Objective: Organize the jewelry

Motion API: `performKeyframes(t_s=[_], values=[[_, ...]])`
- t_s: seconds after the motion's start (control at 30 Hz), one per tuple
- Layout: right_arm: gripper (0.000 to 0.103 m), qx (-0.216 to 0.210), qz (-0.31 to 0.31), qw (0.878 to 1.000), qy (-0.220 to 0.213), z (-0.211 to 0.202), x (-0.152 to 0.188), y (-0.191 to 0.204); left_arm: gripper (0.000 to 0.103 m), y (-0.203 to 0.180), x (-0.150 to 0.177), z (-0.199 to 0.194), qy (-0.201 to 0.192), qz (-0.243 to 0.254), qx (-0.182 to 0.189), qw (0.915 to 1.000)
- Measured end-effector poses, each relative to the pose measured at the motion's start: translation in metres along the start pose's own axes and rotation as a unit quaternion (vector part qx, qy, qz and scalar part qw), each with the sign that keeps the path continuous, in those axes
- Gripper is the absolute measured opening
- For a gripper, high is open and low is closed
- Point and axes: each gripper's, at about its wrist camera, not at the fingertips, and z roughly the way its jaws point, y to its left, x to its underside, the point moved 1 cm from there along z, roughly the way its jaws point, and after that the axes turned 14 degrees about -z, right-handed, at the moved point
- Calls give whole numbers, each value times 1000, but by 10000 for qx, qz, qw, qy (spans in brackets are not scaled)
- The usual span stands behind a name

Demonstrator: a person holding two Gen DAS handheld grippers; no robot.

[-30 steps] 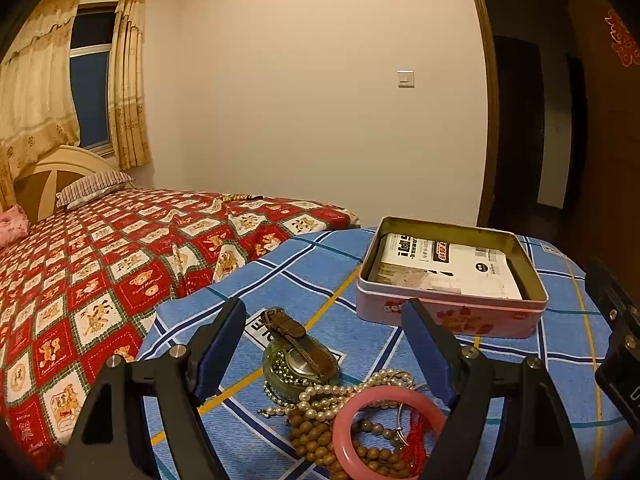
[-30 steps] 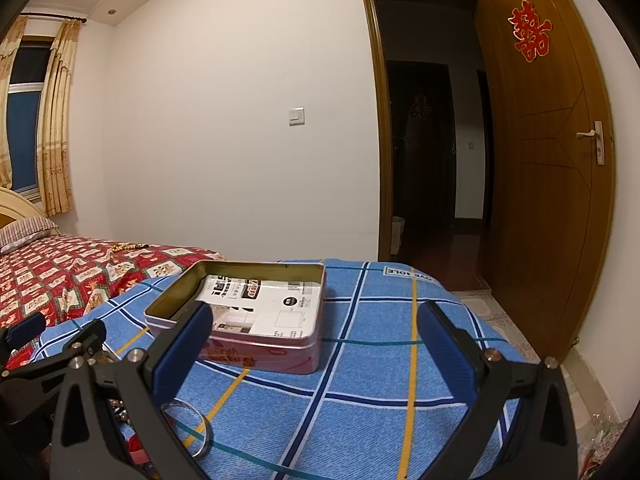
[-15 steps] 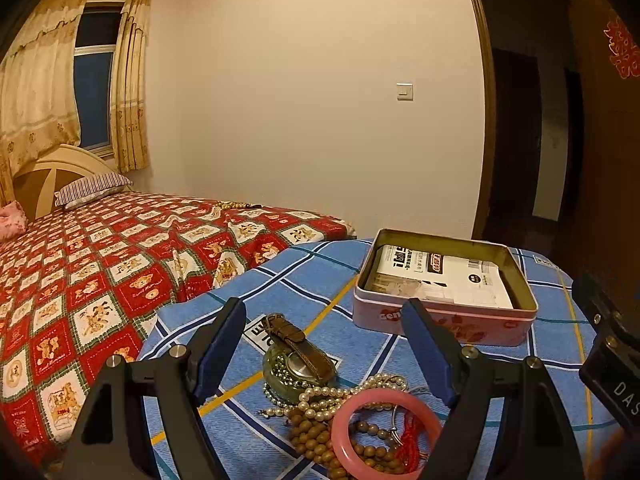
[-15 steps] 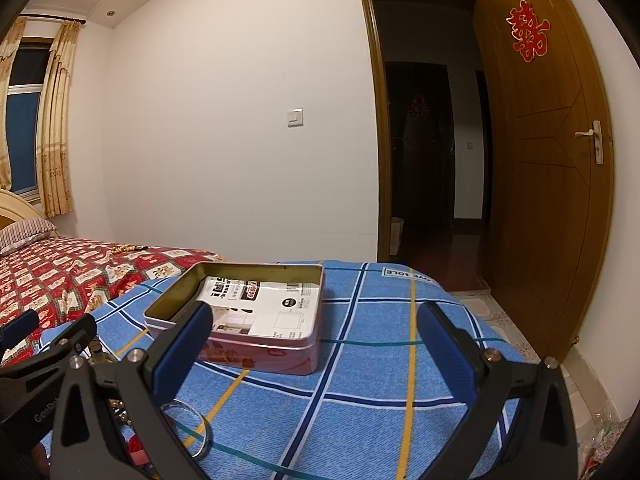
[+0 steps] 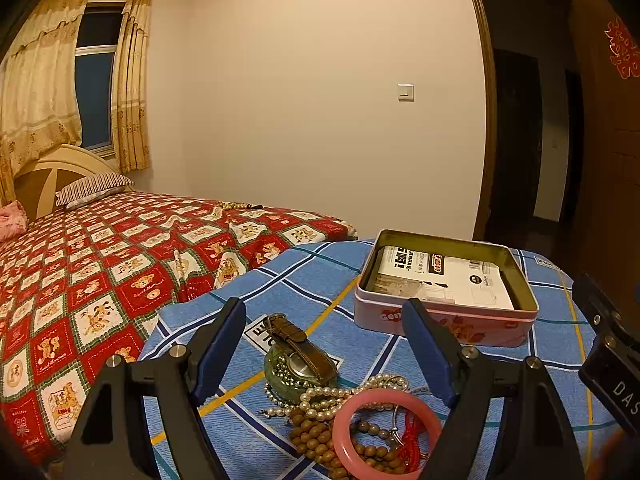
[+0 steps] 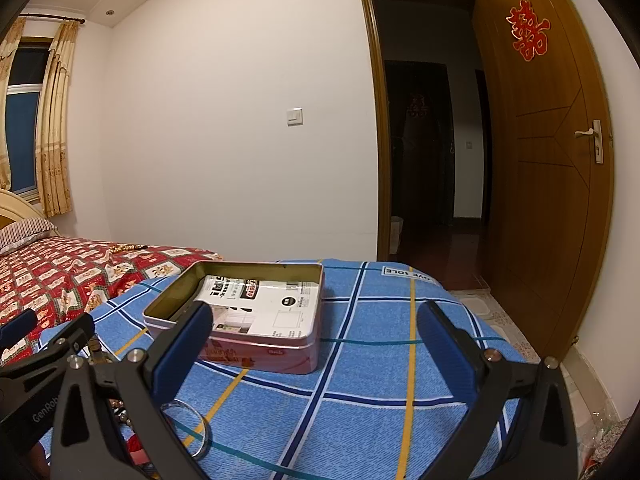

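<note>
A heap of jewelry lies on the blue plaid cloth [image 5: 320, 280]: a brown-strapped watch [image 5: 298, 346] on a green bangle, a pearl strand [image 5: 340, 390], brown wooden beads [image 5: 316, 436], a pink bangle [image 5: 386, 426] and a red cord. My left gripper [image 5: 324, 324] stands open just above this heap, nothing between its fingers. Farther back sits an open pink tin [image 5: 444, 312] [image 6: 260, 350] with a white printed packet inside. My right gripper [image 6: 316, 328] is open and empty, facing the tin. A thin silver ring bangle [image 6: 192, 428] lies by its left finger.
A bed with a red patterned cover [image 5: 100, 272] borders the cloth on the left. A brown door [image 6: 548, 184] stands open onto a dark doorway [image 6: 424, 140] at the right. The right side of the blue cloth [image 6: 380, 380] carries nothing.
The left wrist view has shifted a little: the tin now sits slightly lower and farther off. Both grippers have stayed open, and the jewelry has not moved.
</note>
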Motion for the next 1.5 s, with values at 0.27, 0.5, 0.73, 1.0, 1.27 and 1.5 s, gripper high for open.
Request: performKeyframes(t_s=[0.27, 0.5, 0.73, 1.0, 1.27, 1.5], values=[[103, -2, -1, 10000, 4, 0, 0, 0, 80, 1, 0, 0, 4, 1, 2, 10000], [103, -4, -5, 10000, 18, 1, 0, -1, 80, 0, 0, 0, 6, 4, 1, 10000], [103, -3, 1, 10000, 26, 1, 0, -1, 80, 1, 0, -1, 0, -5, 5, 10000], [103, -2, 2, 10000, 24, 1, 0, -2, 80, 1, 0, -1, 1, -9, 6, 10000], [103, -4, 0, 10000, 26, 1, -1, -2, 80, 1, 0, -1, -2, -4, 7, 10000], [103, -13, 1, 10000, 37, 2, 0, -3, 80, 1, 0, 0, 20, 13, 8, 10000]])
